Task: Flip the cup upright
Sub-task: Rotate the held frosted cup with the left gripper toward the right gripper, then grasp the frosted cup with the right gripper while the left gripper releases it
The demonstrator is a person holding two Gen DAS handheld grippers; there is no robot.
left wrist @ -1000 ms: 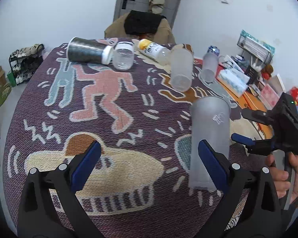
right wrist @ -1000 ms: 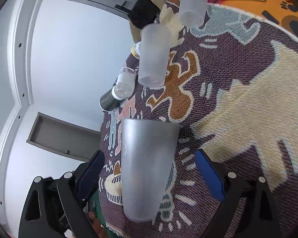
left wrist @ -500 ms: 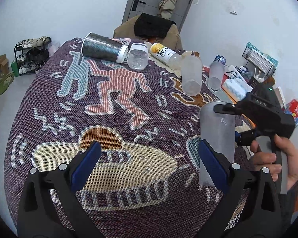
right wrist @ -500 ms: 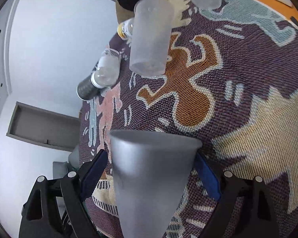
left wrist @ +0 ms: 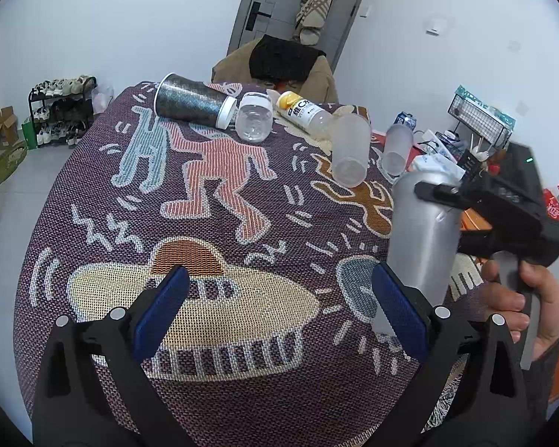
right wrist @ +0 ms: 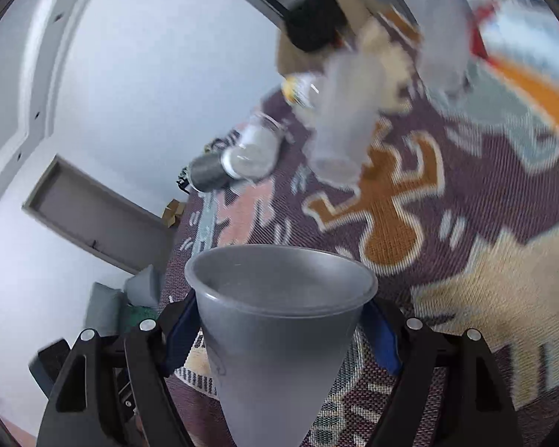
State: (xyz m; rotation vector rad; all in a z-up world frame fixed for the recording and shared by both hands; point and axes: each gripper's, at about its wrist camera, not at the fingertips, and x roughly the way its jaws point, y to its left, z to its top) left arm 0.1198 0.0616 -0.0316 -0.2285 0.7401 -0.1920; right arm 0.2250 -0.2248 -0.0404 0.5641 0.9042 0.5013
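Frosted plastic, tapering from a wide rim to a narrow base, makes up the cup, which the right gripper clamps between its blue pads; seen from the left wrist, the same cup is lifted over the right edge of the table, steeply tilted, with nothing visible inside. The left gripper hangs above the near edge with its jaws spread wide and nothing between them. A coarse woven cloth with cartoon figures in salmon, pale blue, orange and cream on maroon covers the round tabletop. Toward the far edge lie a dark speckled canister with a white cap, a clear jar and a clear bottle with a yellow cap, all on their sides. Two more frosted tumblers lie near the far right edge.
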